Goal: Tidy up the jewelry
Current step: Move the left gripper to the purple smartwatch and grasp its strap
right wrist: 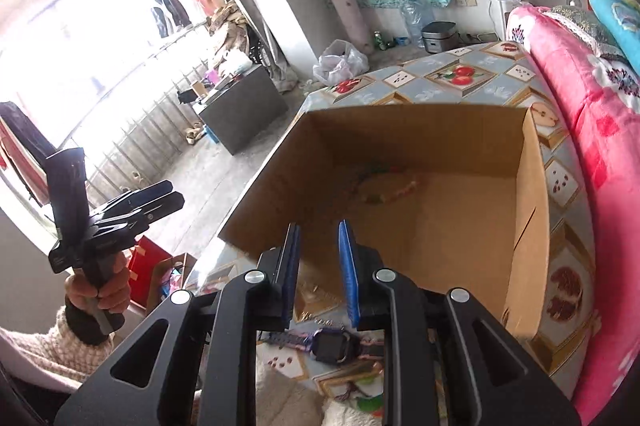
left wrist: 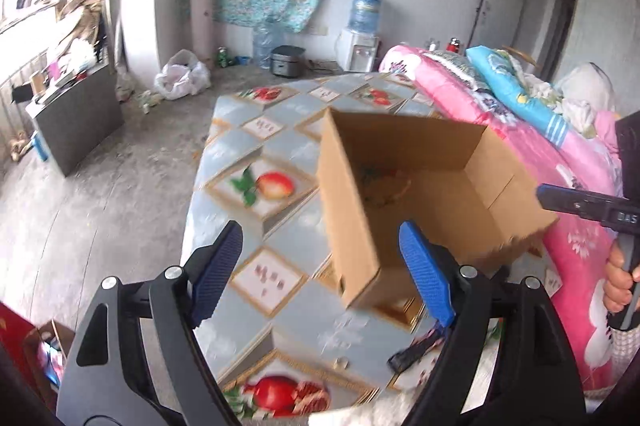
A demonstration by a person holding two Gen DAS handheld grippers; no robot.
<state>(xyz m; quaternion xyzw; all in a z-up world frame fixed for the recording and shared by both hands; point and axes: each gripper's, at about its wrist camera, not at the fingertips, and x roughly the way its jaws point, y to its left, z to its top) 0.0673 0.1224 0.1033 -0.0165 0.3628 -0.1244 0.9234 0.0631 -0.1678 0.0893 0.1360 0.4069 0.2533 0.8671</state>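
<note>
An open cardboard box (left wrist: pixel 420 194) stands on the fruit-print tablecloth (left wrist: pixel 256 226); a beaded bracelet (left wrist: pixel 384 186) lies on its floor, also seen in the right wrist view (right wrist: pixel 392 186). My left gripper (left wrist: pixel 320 266) is open and empty, held above the table just left of the box's near corner. My right gripper (right wrist: pixel 318 266) is open by a narrow gap and empty, over the box's (right wrist: pixel 420 206) near wall. A purple watch (right wrist: pixel 332 344) lies on the table below it; it shows dark and blurred in the left wrist view (left wrist: pixel 416 348).
A pink quilt (right wrist: pixel 592 146) bounds the table's right side. The table's left edge drops to a concrete floor (left wrist: pixel 100 186). A grey cabinet (left wrist: pixel 80 122) stands far left. A small clear bead (left wrist: pixel 341 362) lies on the cloth.
</note>
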